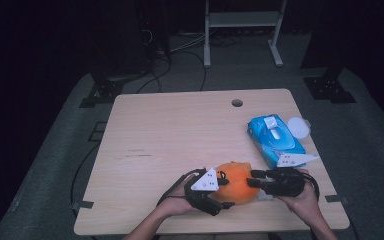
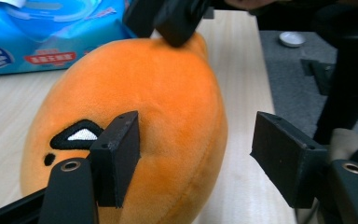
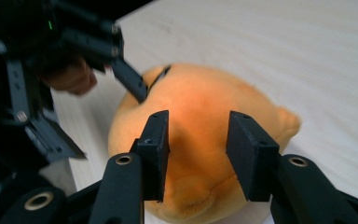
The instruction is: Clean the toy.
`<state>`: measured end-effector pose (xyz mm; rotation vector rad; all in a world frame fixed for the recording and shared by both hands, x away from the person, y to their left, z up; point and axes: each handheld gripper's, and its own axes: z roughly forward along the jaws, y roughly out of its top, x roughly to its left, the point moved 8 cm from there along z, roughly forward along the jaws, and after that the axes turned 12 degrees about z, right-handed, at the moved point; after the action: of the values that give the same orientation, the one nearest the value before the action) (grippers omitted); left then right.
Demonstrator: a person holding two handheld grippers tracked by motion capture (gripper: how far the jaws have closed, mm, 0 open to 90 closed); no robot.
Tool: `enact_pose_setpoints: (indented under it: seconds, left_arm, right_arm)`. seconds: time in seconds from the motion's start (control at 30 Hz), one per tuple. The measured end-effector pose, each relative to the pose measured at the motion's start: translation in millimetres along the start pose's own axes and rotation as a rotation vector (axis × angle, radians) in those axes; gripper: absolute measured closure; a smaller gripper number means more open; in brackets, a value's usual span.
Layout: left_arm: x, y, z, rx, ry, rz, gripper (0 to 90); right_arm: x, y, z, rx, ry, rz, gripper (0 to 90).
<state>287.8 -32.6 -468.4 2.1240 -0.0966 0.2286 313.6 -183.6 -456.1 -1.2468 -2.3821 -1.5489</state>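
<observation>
Orange plush toy [image 1: 236, 181]: in the high view it lies near the front edge of the wooden table [image 1: 180, 130], between my two tools. My left gripper [image 1: 221, 184] meets it from the left side, my right gripper [image 1: 252, 180] from the right. A blue pack of wipes [image 1: 275, 140] lies behind the right gripper, with a round white lid [image 1: 298, 127] just beside it.

Left gripper view: my left gripper [image 2: 193, 161] stands parted. One pad rests against the toy's [image 2: 140, 121] flank next to a stitched black eye; the other pad stands clear over bare table. The toy is not clamped. The right gripper's tip presses on the toy's far end.

Right gripper view: my right gripper [image 3: 198, 154] is spread open, both pads hovering above the toy's [image 3: 196, 140] top with the plush visible in the gap. I see no squeeze on the fabric. A left gripper finger [image 3: 131, 83] touches the toy's far side.
</observation>
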Motion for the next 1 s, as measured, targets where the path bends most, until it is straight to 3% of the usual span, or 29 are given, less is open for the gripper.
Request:
enact_pose_setpoints:
  seconds: [0.13,0.27,0.47,0.63,0.77,0.9,0.93,1.0]
  left_arm:
    - [-0.3,10.0,-7.7,-0.052,-0.028,-0.03,26.4]
    - [7.7,19.7,-12.6,-0.076,0.02,-0.027,20.9]
    - [20.5,22.0,-5.3,-0.091,0.007,-0.073,20.0]
    - [30.8,31.3,6.1,-0.055,0.005,-0.037,20.0]
    - [37.9,36.2,17.7,-0.038,-0.006,-0.043,19.6]
    - [34.7,18.2,39.3,0.069,-0.032,-0.009,20.6]
    - [33.2,13.9,42.8,0.068,-0.035,-0.004,20.7]
    - [32.8,11.4,44.1,0.042,-0.038,-0.047,23.5]
  right_arm:
    - [1.2,-6.8,1.2,0.035,-0.004,-0.021,58.3]
    - [-0.8,-15.3,-2.4,0.068,0.003,-0.028,58.2]
    - [-1.7,-27.7,-7.9,0.093,0.018,-0.041,57.6]
    - [0.8,-32.3,-9.3,0.094,0.015,-0.075,55.2]
    - [5.0,-33.2,-8.0,0.1,0.014,-0.1,52.0]
    - [4.7,-34.7,-8.3,0.107,0.018,-0.106,47.8]
    - [3.7,-35.0,-8.7,0.11,0.007,-0.111,47.6]
    - [2.4,-37.5,-9.2,0.125,-0.007,-0.118,47.1]
